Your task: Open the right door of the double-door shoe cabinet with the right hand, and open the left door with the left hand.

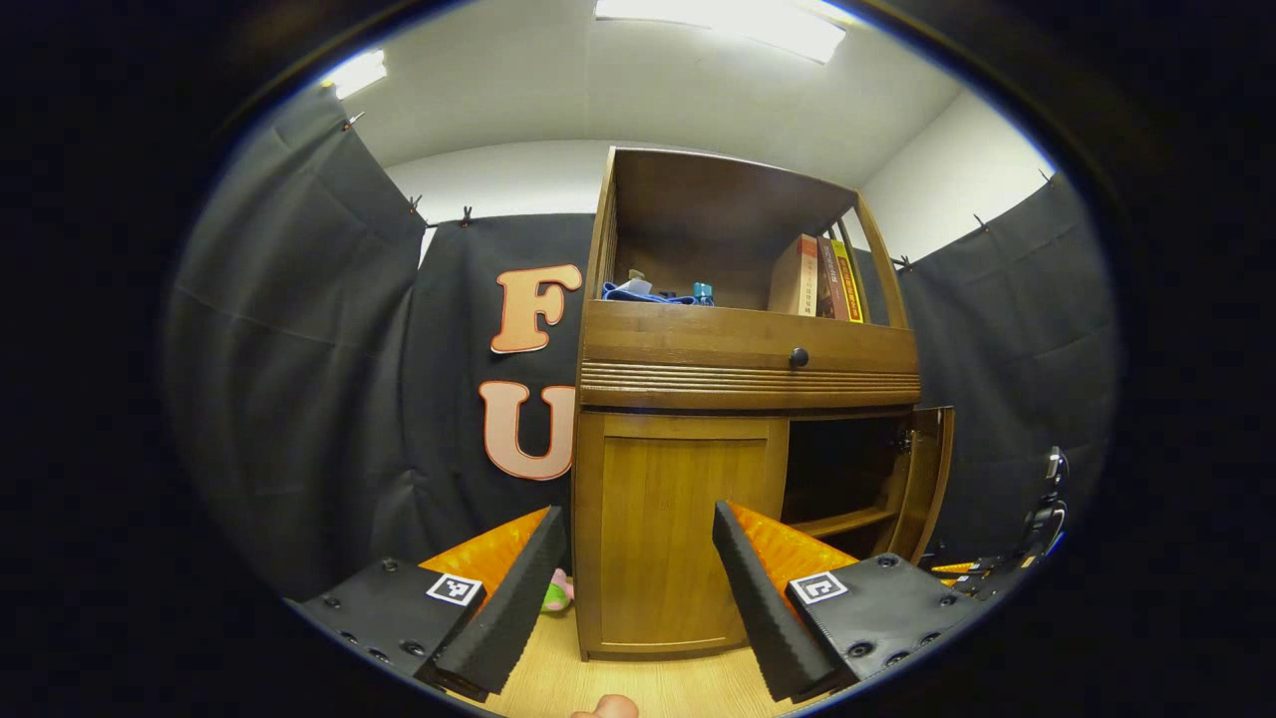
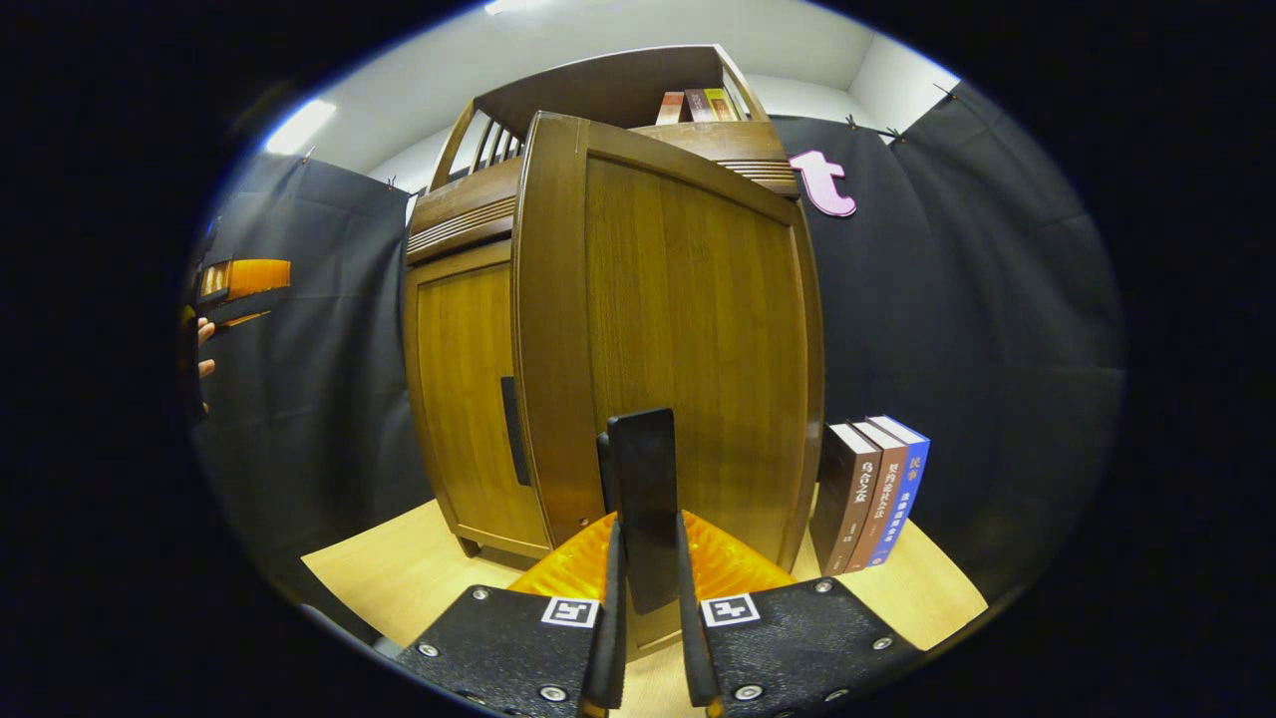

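Three books (image 2: 869,491) are stood upright on the wooden floor (image 2: 399,573) just beside the furniture, more books (image 1: 817,279) and blue items (image 1: 653,292) are kept on an upper shelf, and a small pink-and-green toy (image 1: 558,591) is seen low down.

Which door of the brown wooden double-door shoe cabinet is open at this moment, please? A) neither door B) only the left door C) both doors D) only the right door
D: in the left gripper view the brown wooden right door stands swung out, baring a dark inner shelf, while the left door sits flush and closed; the right gripper is clamped on the right door's dark handle.
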